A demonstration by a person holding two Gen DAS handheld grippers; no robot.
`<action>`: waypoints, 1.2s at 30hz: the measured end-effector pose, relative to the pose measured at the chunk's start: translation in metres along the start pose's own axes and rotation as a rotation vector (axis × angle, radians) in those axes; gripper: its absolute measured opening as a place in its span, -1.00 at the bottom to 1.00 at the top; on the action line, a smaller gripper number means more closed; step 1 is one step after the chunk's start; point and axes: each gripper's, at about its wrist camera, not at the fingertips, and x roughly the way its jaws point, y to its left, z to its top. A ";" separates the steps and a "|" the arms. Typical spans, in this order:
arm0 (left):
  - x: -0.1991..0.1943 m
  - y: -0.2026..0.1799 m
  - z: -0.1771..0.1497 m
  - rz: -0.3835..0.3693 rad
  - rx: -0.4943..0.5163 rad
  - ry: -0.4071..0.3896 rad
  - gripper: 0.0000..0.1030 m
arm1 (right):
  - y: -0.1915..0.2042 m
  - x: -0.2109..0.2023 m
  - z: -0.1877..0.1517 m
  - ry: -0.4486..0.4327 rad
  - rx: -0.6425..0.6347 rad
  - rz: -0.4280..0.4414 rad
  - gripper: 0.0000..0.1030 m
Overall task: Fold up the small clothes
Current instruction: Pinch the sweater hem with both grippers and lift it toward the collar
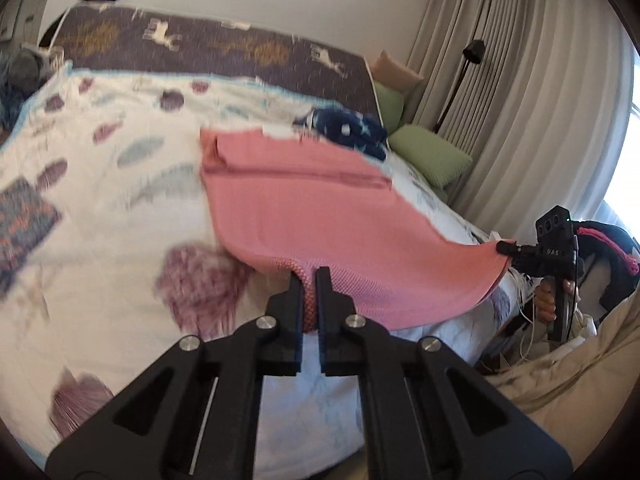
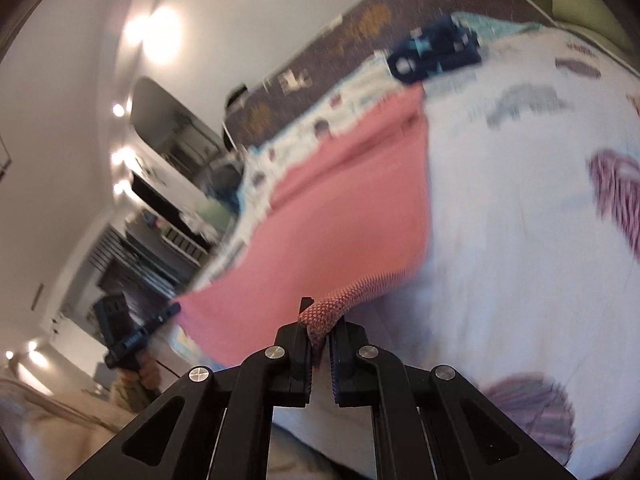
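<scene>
Now | two tongs: left tongs (image 1: 311, 276); right tongs (image 2: 320, 312) | one pink cloth (image 1: 296, 208) pinched

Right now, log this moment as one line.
step: folding, lifting near edge | left hand-held gripper: shut on pink garment | right hand-held gripper: shut on pink garment | surface: patterned bedspread

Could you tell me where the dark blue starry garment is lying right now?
In the left wrist view the blue garment lies on the bed just beyond the pink cloth, near the green pillows.
</scene>
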 end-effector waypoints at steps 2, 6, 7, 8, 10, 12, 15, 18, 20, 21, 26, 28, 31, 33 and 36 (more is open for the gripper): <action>0.001 -0.002 0.014 -0.009 0.010 -0.023 -0.87 | 0.004 -0.008 0.013 -0.040 -0.005 0.023 -0.89; 0.001 -0.013 0.035 0.000 0.058 -0.050 -0.87 | 0.024 -0.015 0.042 -0.099 -0.062 0.021 -0.89; 0.000 -0.017 0.042 0.012 0.079 -0.065 -0.87 | 0.030 -0.014 0.047 -0.108 -0.079 0.013 -0.89; 0.000 -0.019 0.048 0.017 0.087 -0.076 -0.87 | 0.038 -0.013 0.055 -0.119 -0.104 -0.003 -0.89; 0.001 -0.021 0.062 0.042 0.107 -0.097 -0.87 | 0.052 -0.011 0.069 -0.138 -0.152 -0.030 -0.89; 0.006 -0.021 0.076 0.072 0.110 -0.109 -0.87 | 0.059 -0.012 0.080 -0.159 -0.181 -0.045 -0.89; 0.015 -0.020 0.100 0.115 0.115 -0.133 -0.87 | 0.066 -0.010 0.103 -0.209 -0.199 -0.066 -0.89; 0.030 -0.018 0.124 0.162 0.120 -0.153 -0.87 | 0.067 -0.004 0.125 -0.245 -0.202 -0.084 -0.89; 0.042 -0.018 0.137 0.199 0.129 -0.161 -0.87 | 0.068 0.004 0.141 -0.263 -0.203 -0.103 -0.89; 0.048 -0.016 0.143 0.215 0.128 -0.162 -0.87 | 0.067 0.009 0.148 -0.270 -0.204 -0.117 -0.89; 0.087 -0.004 0.175 0.283 0.093 -0.133 -0.87 | 0.058 0.036 0.191 -0.288 -0.170 -0.155 -0.89; 0.101 0.002 0.186 0.301 0.081 -0.128 -0.87 | 0.052 0.050 0.207 -0.284 -0.155 -0.173 -0.89; 0.124 0.011 0.202 0.327 0.073 -0.121 -0.87 | 0.039 0.074 0.229 -0.270 -0.132 -0.206 -0.89; 0.140 0.016 0.211 0.337 0.068 -0.109 -0.87 | 0.027 0.091 0.243 -0.257 -0.108 -0.220 -0.89; 0.171 0.030 0.222 0.361 0.068 -0.078 -0.87 | 0.012 0.112 0.258 -0.244 -0.081 -0.235 -0.89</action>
